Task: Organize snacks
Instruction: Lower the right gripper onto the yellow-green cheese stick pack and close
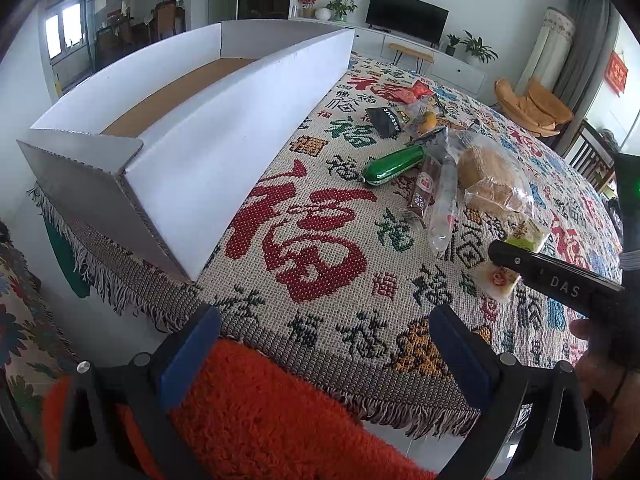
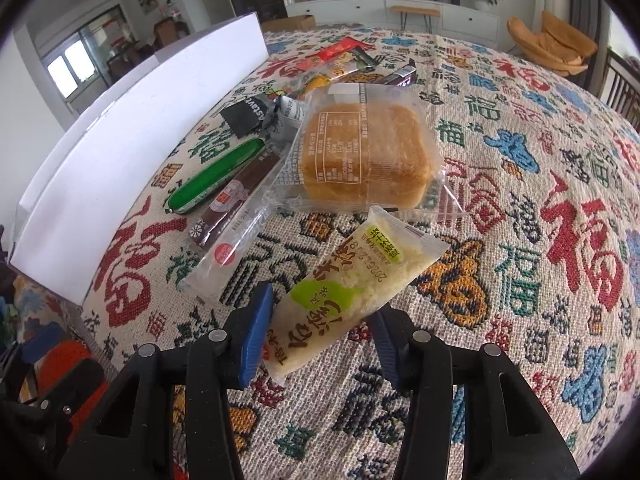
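My right gripper [image 2: 320, 328] is shut on a pale snack packet [image 2: 352, 280] with a green label and holds it above the patterned cloth; the gripper and packet also show in the left wrist view [image 1: 524, 236]. My left gripper [image 1: 324, 344] is open and empty at the table's near edge. A white cardboard box [image 1: 192, 152] with a brown floor stands on the left, also in the right wrist view [image 2: 132, 148]. Beside it lie a wrapped bread loaf [image 2: 368, 156], a green sausage [image 2: 216, 176], a brown bar [image 2: 236, 204] and a clear packet [image 2: 228, 256].
More snacks lie farther back: a black packet [image 2: 248, 114], a red wrapper [image 2: 332, 54], an orange one [image 1: 426, 120]. The fringed cloth [image 1: 320, 280] covers the table. An orange fuzzy seat [image 1: 260, 412] is below my left gripper. A TV cabinet [image 1: 420, 48] stands behind.
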Tool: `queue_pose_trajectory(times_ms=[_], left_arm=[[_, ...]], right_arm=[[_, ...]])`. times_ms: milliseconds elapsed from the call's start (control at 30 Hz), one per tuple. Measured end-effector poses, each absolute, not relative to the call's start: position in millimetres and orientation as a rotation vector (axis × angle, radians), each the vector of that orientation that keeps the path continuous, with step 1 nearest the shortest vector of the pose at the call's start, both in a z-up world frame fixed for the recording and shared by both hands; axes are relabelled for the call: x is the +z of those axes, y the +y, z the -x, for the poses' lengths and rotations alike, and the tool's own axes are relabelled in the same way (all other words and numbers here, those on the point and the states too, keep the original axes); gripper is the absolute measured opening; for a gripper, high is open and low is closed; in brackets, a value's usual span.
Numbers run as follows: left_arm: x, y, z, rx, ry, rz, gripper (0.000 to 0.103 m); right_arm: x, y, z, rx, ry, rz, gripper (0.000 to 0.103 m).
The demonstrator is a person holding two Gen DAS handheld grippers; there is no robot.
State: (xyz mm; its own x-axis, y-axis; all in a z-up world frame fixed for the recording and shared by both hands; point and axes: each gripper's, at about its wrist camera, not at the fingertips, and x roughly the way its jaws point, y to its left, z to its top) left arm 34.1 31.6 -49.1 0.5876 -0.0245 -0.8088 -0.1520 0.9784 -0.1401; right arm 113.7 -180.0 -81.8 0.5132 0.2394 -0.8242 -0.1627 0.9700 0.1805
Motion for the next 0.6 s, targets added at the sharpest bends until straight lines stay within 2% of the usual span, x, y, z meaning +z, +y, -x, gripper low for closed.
queue_pose_trajectory(times_ms=[67, 133, 167, 200, 467, 533, 600], left_arm=[[-49, 31, -34, 0.073, 0.943, 0.205, 0.103], [-49, 31, -35, 0.071, 0.945, 0.204, 0.103], [-50, 31, -35, 0.070, 0.947, 0.202, 0.103], [-50, 30, -36, 0.069, 0.948, 0.199, 0.103], [-52, 28, -38, 0.070, 0.966, 0.191, 0.103], [-52, 27, -39, 0.071, 0.969, 0.186, 0.103], [-53, 26, -40, 0.076, 0.974, 0.178, 0.103]], right_arm=[[-78, -190, -114, 0.241, 1.023, -0.057, 0.050], [-76, -206, -116, 0.228, 1.038, -0.011, 0.056], [-76, -215, -118, 0.207, 1.039, 0.013, 0.068], [-75, -225, -119, 0.184, 1.033, 0.027, 0.076], [-87, -259, -105, 0.206, 1.071, -0.152, 0.076], [-90, -247, -102, 0.204, 1.054, -0.153, 0.083], [-90, -233, -103, 0.203, 1.022, -0.117, 0.083]])
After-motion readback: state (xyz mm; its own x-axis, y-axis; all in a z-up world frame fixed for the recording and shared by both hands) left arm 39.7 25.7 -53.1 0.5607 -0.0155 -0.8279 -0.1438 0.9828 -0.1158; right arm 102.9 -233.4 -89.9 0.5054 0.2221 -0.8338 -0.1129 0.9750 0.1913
